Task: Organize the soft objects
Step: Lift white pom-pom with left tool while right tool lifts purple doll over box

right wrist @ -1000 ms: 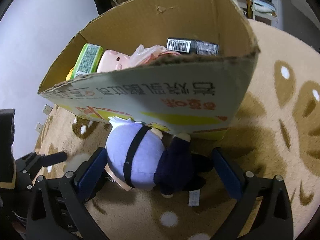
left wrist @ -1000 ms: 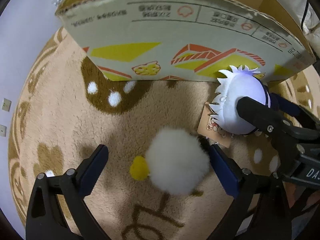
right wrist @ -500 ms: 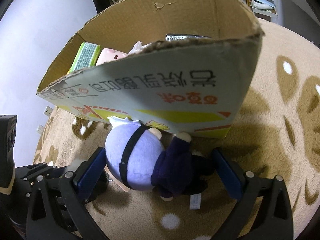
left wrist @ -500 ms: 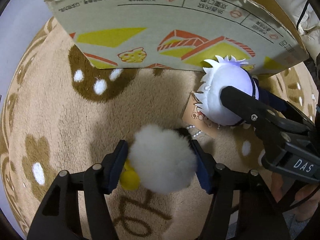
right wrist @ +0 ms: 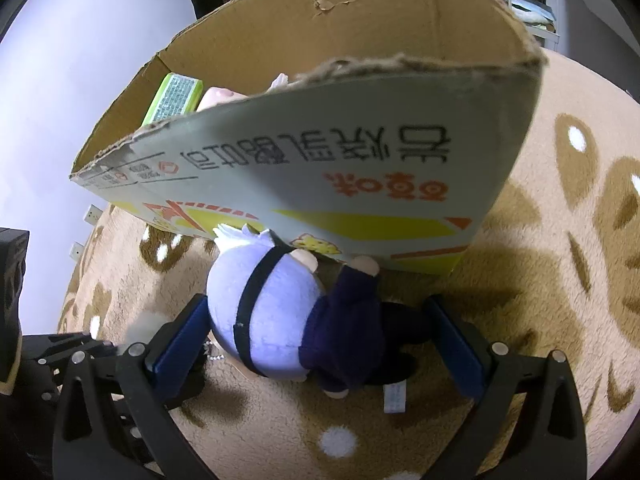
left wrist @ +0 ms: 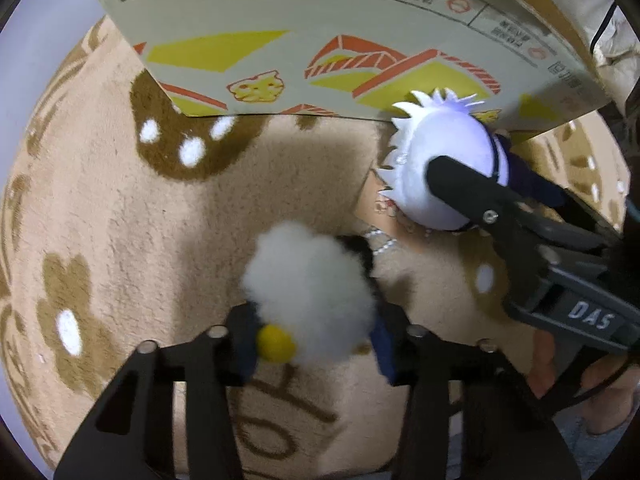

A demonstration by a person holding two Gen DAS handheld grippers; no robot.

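My left gripper (left wrist: 314,344) is shut on a white fluffy plush (left wrist: 310,284) with a yellow beak, just above the tan rug. A doll with a pale lilac head and dark navy body (right wrist: 296,312) lies on the rug against the cardboard box (right wrist: 320,168). My right gripper (right wrist: 320,344) is open, its blue pads on either side of the doll, the left pad close to the head. The doll (left wrist: 444,172) and the right gripper's finger show in the left wrist view too.
The open box holds a green packet (right wrist: 174,96) and a pink plush (right wrist: 218,98). The tan rug (left wrist: 120,220) has brown and white patterns. A paper tag (left wrist: 380,212) and bead chain lie by the doll. A wall stands at the left.
My left gripper has closed on the white fluffy plush. My right gripper has moved closer around the doll and narrowed a little.
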